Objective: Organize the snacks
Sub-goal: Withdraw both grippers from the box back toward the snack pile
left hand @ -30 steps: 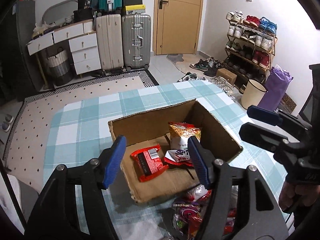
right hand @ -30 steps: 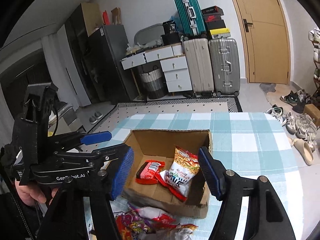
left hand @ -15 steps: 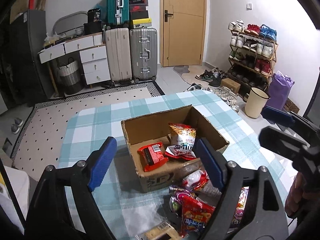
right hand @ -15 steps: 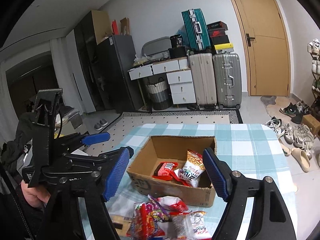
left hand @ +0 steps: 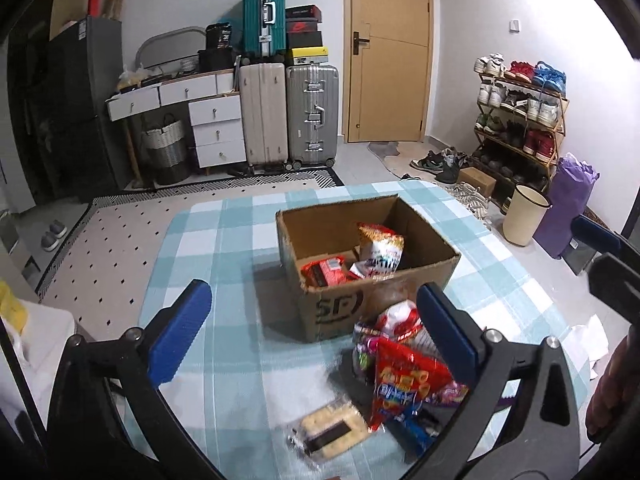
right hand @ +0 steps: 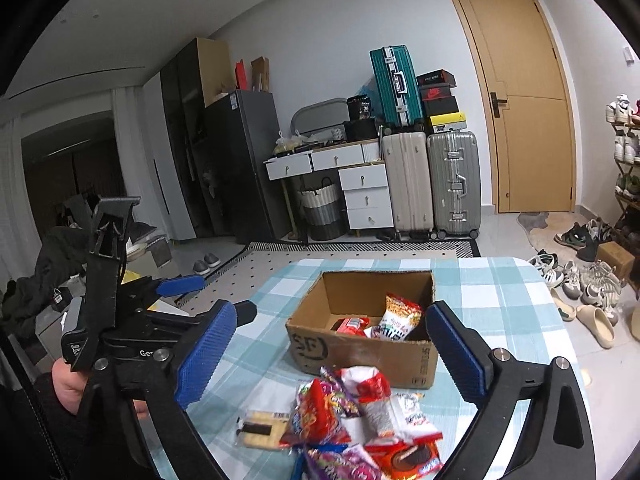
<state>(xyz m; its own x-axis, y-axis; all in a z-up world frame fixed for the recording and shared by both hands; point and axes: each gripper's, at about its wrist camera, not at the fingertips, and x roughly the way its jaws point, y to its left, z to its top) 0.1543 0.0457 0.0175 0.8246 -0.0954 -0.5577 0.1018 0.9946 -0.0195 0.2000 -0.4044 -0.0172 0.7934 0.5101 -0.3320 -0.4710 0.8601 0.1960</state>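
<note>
Two grippers: both raised above the table, pointing forward and down toward the snacks, neither touching anything.
Left gripper [left hand: 312, 320]: black frame with blue-padded fingers, held level over the near part of the checked teal-and-white tablecloth [left hand: 224, 240]; jaws spread wide, nothing between them.
Right gripper [right hand: 328, 350]: same black frame and blue pads, held beside the left one; jaws spread wide, holding nothing. The left gripper shows at its left edge, gripped by a hand [right hand: 70, 384].
Brown cardboard box [left hand: 360, 304]: open-topped, ahead of both pairs of jaws, standing on the table between the finger lines.
Inside the box: a flat red wrapped packet [left hand: 326, 272] lying at the near left, and an orange-and-white crisp bag [left hand: 380, 248] leaning upright just beside it.
Loose pile of snack packets [right hand: 360, 420]: on the table just this side of the box, below and between the right jaws; mostly red, white and purple wrappers, overlapping.
Clear-wrapped pale biscuit pack [left hand: 332, 432]: lying at the pile's left edge, nearest the left jaws' centre line.
</note>
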